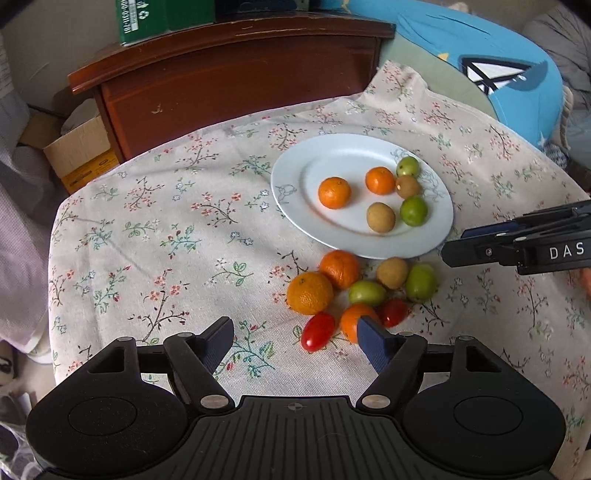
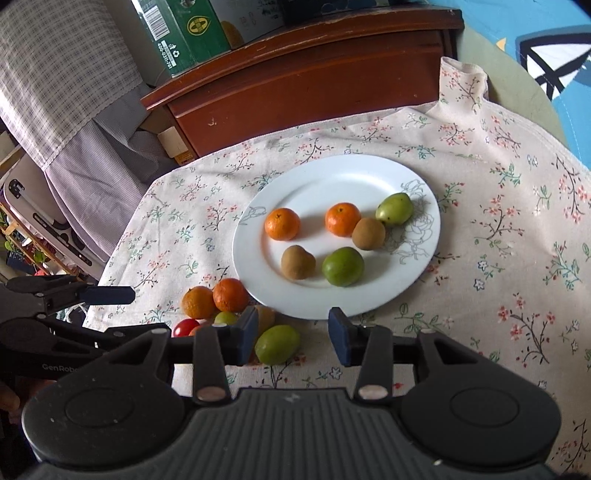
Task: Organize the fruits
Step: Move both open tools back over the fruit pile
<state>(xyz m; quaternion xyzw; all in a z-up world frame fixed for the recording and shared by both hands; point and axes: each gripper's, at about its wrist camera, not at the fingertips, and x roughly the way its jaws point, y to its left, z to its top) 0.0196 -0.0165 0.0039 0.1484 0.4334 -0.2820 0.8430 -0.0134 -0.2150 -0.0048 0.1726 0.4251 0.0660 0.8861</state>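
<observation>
A white plate [image 1: 332,155] [image 2: 325,181] holds two oranges, two green fruits and two brown fruits. In front of it on the cloth lies a loose cluster: a large orange [image 1: 309,292], a second orange [image 1: 340,268], a red tomato [image 1: 317,331], green fruits and a brown one. My left gripper [image 1: 295,330] hovers open over the cluster's near side, with the tomato seen between its fingers and nothing gripped. My right gripper [image 2: 293,328] is open around a green fruit [image 2: 277,343]. That fruit sits beside the left pad, with a gap to the right pad.
A floral tablecloth [image 1: 166,240] covers the table, whose edge drops off at the left. A dark wooden cabinet [image 1: 240,85] stands behind it with a green carton [image 2: 184,33] on top. A cardboard box [image 1: 81,155] sits on the floor, and a blue cushion [image 1: 498,62] lies at the back right.
</observation>
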